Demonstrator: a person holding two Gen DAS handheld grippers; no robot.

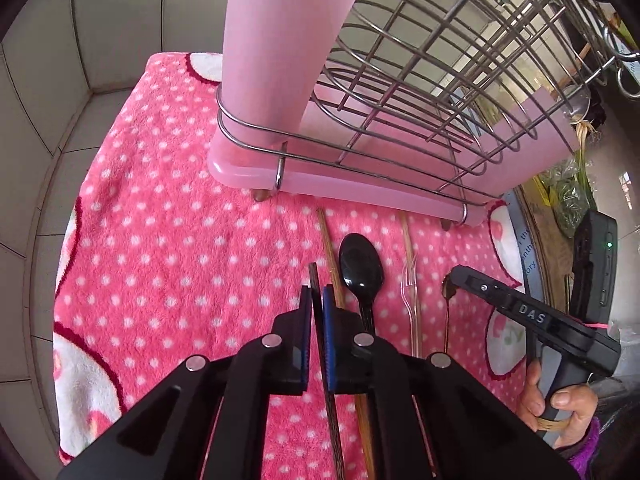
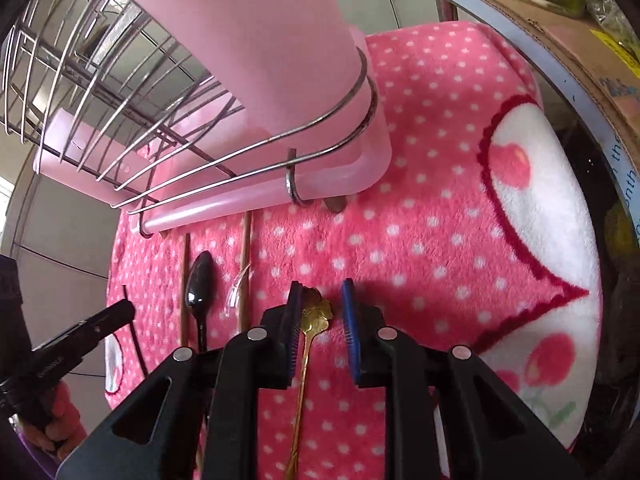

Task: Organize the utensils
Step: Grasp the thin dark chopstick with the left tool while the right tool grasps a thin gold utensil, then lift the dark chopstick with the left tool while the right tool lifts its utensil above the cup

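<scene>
The left gripper [image 1: 316, 300] is pinching a dark chopstick [image 1: 325, 360] between its blue pads [image 1: 329, 320], above a pink polka-dot towel [image 1: 180, 248]. Just right of it are lying a bamboo chopstick [image 1: 330, 256], a black plastic spoon [image 1: 360, 268] and a clear plastic fork [image 1: 410, 292]. Farther off, a wire utensil rack [image 1: 420, 80] is standing on a pink drip tray [image 1: 320, 180]. The right gripper [image 1: 454, 276] is reaching in from the right.

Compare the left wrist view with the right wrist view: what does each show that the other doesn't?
Left wrist only: the left gripper shut on a dark chopstick.
Right wrist only: the right gripper open, straddling the gold spoon.
Both: black spoon, clear fork, pink cup, wire rack, polka-dot towel.
</scene>
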